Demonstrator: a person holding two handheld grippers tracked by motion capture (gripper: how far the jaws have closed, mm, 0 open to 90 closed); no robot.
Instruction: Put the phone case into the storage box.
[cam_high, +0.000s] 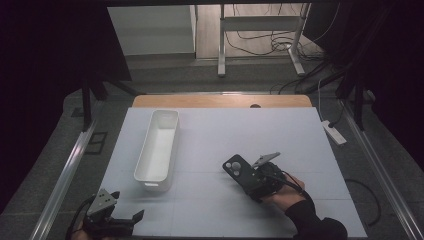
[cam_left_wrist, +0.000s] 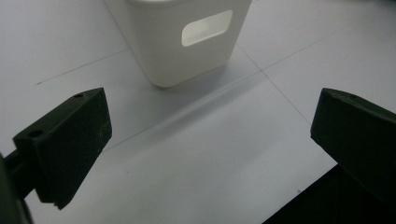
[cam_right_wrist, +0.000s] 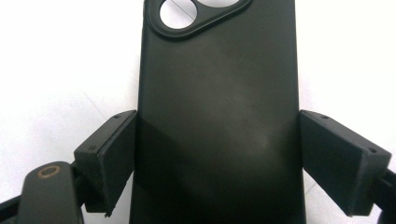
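Phone case (cam_right_wrist: 219, 116) clamped flat between right gripper (cam_right_wrist: 219, 154) jaws, pads pressing both edges

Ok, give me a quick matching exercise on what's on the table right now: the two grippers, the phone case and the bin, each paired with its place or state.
Things:
1. left gripper
2. right gripper
3. phone case
4. white bin

States:
A. long, open-topped, standing left of centre on the white table
B. black, clamped by its two long edges
C. jaws wide apart with nothing between them, at the near left corner
D. jaws pressed on both sides of a black thing

Pairs: 1-C, 2-D, 3-B, 4-A
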